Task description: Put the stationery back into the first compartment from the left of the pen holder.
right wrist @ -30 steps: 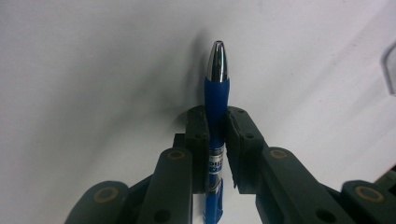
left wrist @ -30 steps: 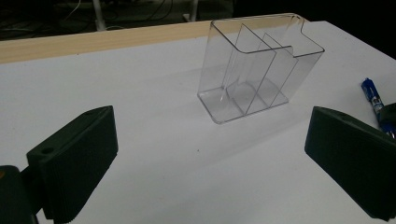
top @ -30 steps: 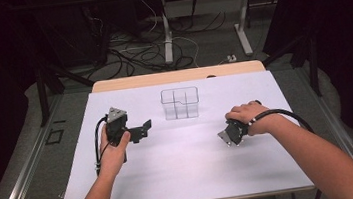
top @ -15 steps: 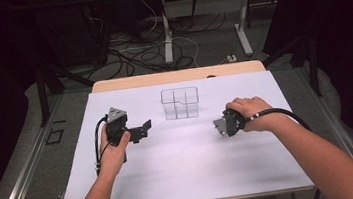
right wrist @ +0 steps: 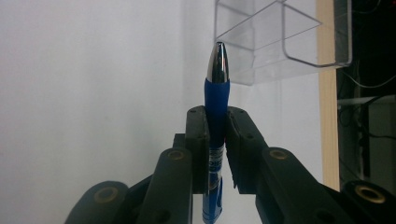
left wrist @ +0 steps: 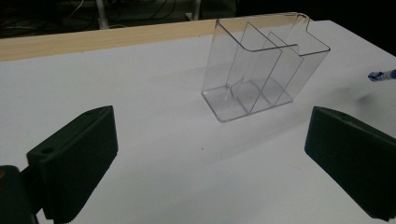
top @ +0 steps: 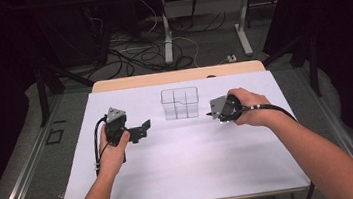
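A clear plastic organizer [top: 180,103] with several compartments stands upright at the far middle of the white table [top: 183,174]. My right gripper [top: 215,112] hovers just right of it, shut on a blue pen [right wrist: 217,98] whose silver tip points toward the organizer [right wrist: 280,37]. My left gripper [top: 140,130] sits left of the organizer, open with nothing between its jaws. In the left gripper view the organizer [left wrist: 261,70] stands ahead between the wide jaws of that gripper [left wrist: 210,158], and the pen tip [left wrist: 380,74] peeks in at the right edge.
A wooden strip [top: 177,76] runs along the table's far edge. Beyond it, cables [top: 134,54] and desk legs lie on the floor. The person's forearms [top: 317,159] come in over the near half of the table.
The right gripper has carried the pen forward and left, closer to the organizer. The left gripper has stayed put.
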`<move>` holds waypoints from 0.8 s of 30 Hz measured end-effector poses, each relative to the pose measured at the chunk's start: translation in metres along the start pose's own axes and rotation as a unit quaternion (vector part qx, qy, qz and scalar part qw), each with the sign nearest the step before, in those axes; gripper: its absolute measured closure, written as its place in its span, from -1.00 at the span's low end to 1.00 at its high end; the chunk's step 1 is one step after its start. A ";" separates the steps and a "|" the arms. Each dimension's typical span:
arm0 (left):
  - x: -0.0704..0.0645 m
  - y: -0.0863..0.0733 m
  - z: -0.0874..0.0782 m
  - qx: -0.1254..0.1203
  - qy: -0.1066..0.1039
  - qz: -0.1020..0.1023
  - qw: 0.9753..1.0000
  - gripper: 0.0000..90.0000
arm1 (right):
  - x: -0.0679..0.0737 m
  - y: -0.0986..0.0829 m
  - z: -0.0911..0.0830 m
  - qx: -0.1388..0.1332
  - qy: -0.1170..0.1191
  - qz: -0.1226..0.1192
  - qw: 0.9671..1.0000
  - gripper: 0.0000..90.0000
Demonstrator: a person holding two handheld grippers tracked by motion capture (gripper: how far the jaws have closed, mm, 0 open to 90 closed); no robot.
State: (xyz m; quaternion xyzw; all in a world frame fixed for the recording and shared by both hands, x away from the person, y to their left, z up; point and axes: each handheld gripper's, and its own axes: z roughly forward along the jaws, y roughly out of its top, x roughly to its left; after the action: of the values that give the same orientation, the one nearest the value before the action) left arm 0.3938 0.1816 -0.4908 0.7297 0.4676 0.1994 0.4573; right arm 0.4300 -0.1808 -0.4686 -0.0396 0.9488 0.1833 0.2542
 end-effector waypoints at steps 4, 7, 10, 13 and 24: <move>0.000 0.000 0.000 -0.003 -0.001 -0.003 1.000 -0.94 | -0.009 0.005 -0.003 -0.028 -0.007 0.050 0.998 0.77; 0.002 0.000 -0.001 0.002 0.000 -0.002 1.000 -0.94 | -0.015 0.011 -0.008 -0.048 -0.014 0.086 0.995 0.77; 0.002 0.000 -0.001 0.000 0.001 -0.002 1.000 -0.94 | -0.022 0.015 -0.011 -0.065 -0.022 0.112 0.991 0.77; 0.002 0.000 -0.001 -0.003 0.002 -0.006 1.000 -0.94 | -0.029 0.020 -0.014 -0.076 -0.032 0.133 0.988 0.77; 0.004 0.000 -0.002 -0.004 0.003 -0.010 1.000 -0.94 | -0.053 0.040 -0.025 -0.130 -0.057 0.203 0.969 0.77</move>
State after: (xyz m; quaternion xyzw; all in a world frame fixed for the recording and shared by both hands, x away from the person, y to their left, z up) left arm 0.3946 0.1858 -0.4904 0.7227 0.4757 0.1987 0.4604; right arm 0.4579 -0.1537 -0.4087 0.1318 0.8890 0.3549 0.2575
